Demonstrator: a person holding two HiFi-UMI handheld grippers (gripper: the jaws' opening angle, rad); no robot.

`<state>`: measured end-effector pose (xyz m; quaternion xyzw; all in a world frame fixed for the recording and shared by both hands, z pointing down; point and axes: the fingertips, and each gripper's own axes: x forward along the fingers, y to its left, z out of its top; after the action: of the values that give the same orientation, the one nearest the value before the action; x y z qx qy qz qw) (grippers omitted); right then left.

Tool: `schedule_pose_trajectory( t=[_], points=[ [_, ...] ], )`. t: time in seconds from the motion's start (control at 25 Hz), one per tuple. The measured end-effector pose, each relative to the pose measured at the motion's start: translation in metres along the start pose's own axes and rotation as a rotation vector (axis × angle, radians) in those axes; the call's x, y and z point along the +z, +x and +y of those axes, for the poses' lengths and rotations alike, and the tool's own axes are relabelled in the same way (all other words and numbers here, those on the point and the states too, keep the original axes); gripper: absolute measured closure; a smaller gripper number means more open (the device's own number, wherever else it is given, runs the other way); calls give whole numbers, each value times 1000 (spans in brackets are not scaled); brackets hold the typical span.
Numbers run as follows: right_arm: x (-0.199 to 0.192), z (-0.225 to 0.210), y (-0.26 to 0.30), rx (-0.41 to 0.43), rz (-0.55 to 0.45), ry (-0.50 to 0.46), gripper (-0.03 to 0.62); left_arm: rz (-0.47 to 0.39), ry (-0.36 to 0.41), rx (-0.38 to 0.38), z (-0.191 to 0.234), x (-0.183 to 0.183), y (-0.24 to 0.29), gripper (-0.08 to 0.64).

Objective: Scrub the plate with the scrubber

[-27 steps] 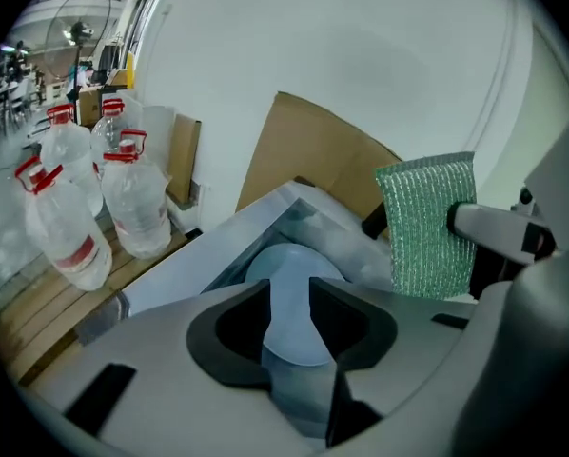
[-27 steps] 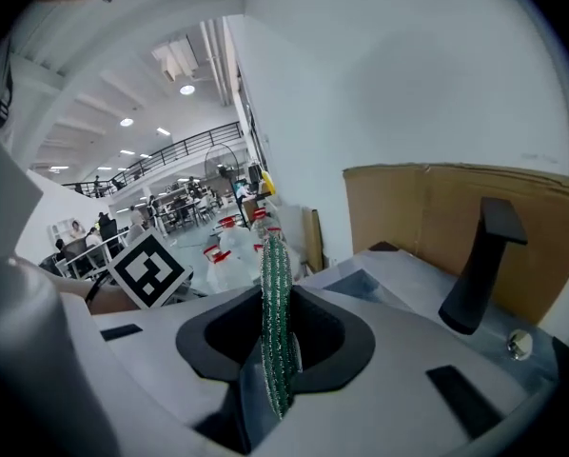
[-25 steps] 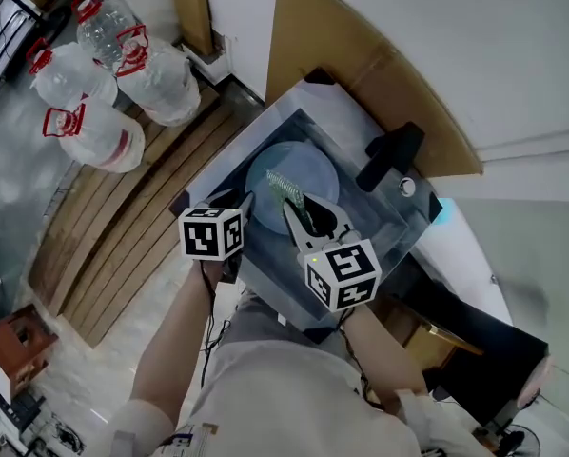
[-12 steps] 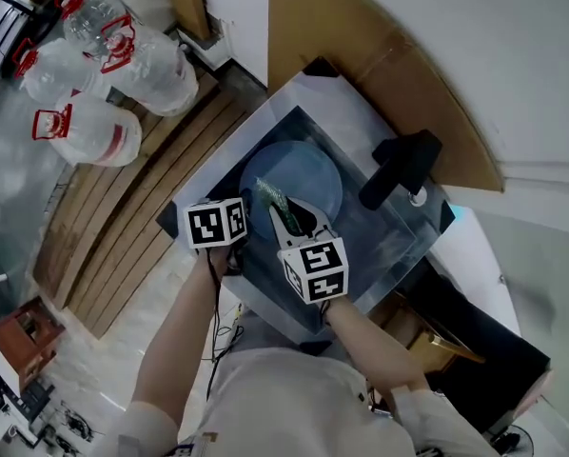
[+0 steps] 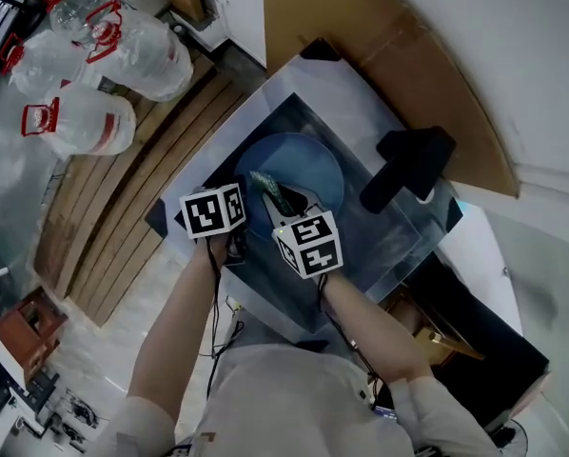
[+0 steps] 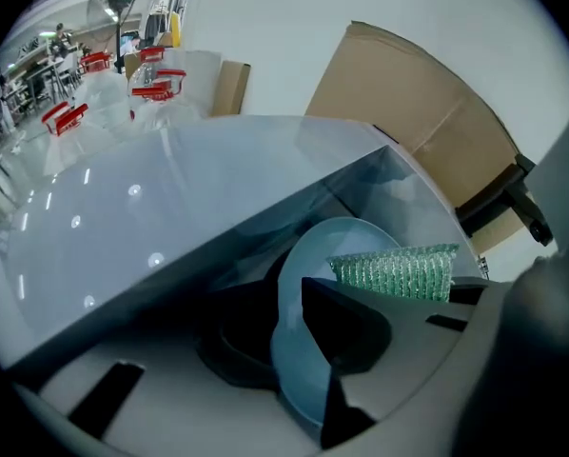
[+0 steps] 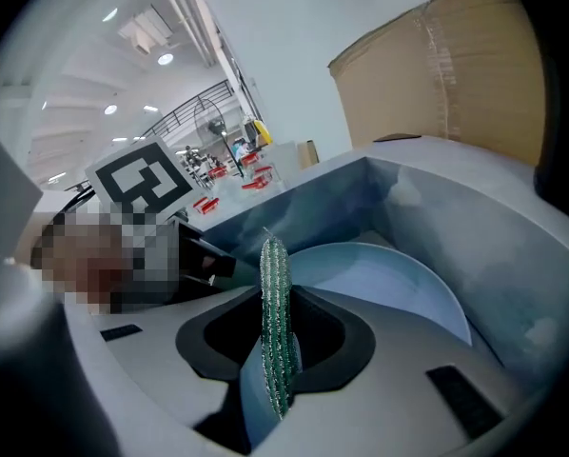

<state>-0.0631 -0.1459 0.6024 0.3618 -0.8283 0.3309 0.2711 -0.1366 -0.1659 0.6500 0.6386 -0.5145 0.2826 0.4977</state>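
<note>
A pale blue plate (image 5: 304,160) lies in a steel sink (image 5: 351,103). My left gripper (image 5: 245,208) is at the plate's near-left rim. In the left gripper view the plate (image 6: 337,246) runs edge-on between the jaws of that gripper (image 6: 294,331), which have just been closing and now hold the rim. My right gripper (image 5: 289,203) is shut on a green scrubber (image 5: 268,189), which stands upright between the jaws (image 7: 277,341). The scrubber (image 7: 276,322) hangs just over the plate's (image 7: 380,279) near edge; whether it touches I cannot tell. The left gripper view shows the scrubber (image 6: 396,271) close to its right.
A black faucet (image 5: 408,165) stands at the sink's far right corner. A cardboard sheet (image 5: 399,55) leans on the wall behind the sink. Wooden planks (image 5: 123,217) and water jugs (image 5: 75,122) lie on the floor to the left.
Both grippers have come down into the sink. The left jaws have closed on the plate's rim. The scrubber has dropped from above the plate to its near edge.
</note>
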Motion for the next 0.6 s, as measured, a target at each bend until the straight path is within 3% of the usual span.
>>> schedule_pose_trajectory(
  t=[0.28, 0.44, 0.6],
  points=[
    [-12, 2, 9, 74, 52, -1, 483, -1, 20, 24, -6, -3, -2, 457],
    [-22, -2, 15, 109, 80, 23, 485, 8, 87, 22, -10, -8, 2, 454],
    [-25, -17, 19, 64, 84, 15, 485, 23, 116, 7, -13, -12, 1, 435]
  ],
)
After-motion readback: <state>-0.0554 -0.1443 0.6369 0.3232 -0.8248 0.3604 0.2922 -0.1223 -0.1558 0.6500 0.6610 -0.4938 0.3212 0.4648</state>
